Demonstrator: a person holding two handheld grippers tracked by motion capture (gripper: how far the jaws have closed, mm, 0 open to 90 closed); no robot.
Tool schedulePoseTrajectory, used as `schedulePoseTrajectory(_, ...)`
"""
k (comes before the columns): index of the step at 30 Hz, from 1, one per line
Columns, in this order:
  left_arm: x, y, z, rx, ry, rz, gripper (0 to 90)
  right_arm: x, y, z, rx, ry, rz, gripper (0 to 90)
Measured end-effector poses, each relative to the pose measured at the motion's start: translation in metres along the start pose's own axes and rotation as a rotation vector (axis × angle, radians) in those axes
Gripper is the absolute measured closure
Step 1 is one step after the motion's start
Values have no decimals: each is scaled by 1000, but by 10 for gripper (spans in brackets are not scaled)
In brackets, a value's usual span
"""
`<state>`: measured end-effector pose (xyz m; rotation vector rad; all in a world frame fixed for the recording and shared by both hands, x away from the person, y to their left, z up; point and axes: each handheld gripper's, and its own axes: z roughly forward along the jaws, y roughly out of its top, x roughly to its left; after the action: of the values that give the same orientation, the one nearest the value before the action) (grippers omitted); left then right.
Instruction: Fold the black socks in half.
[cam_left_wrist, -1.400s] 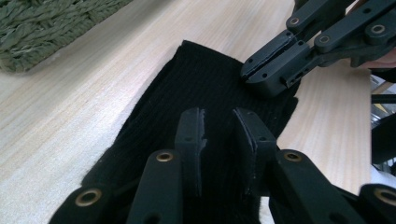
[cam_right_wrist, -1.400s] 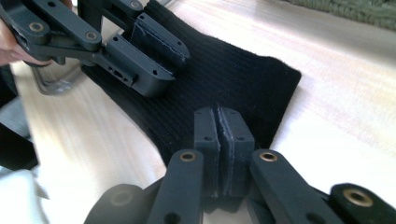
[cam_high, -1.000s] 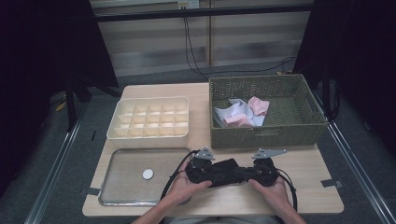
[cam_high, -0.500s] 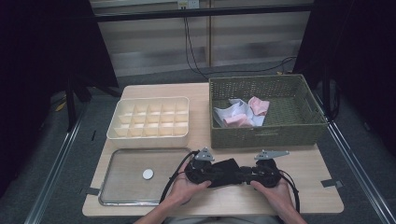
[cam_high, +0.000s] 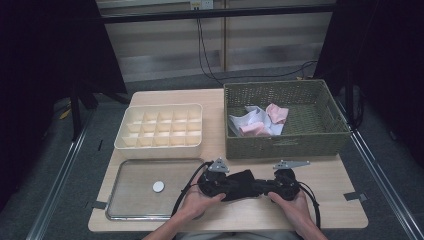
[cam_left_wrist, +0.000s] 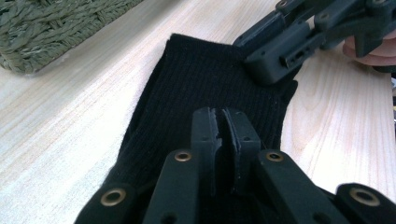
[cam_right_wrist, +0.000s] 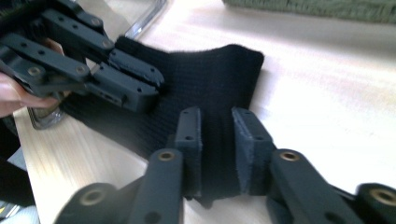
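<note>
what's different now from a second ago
Little has moved. Both hands sit at the table's near edge over the black sock. The left gripper has just closed on it; the right gripper has been closing, with the sock between its jaws. Basket, divider box and tray are unchanged.

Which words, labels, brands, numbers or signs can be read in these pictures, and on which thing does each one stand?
None can be read. The black sock, the basket, the divided box, the tray and both grippers show no print.
</note>
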<state>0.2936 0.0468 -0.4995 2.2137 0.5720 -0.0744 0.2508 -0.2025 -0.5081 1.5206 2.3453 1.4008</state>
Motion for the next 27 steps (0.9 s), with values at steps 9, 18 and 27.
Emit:
schedulePoseTrajectory(9,0,0,1,-3,-2,-2,838,8,7,-4,-84,44,-9,805)
schedulePoseTrajectory(18,-5,0,3,-15,-4,-8,840,18,13,-8,-119,99,-33,824)
schedulePoseTrajectory(27,-7,3,2,3,-13,-4,821,17,12,-11,-117,108,-26,827)
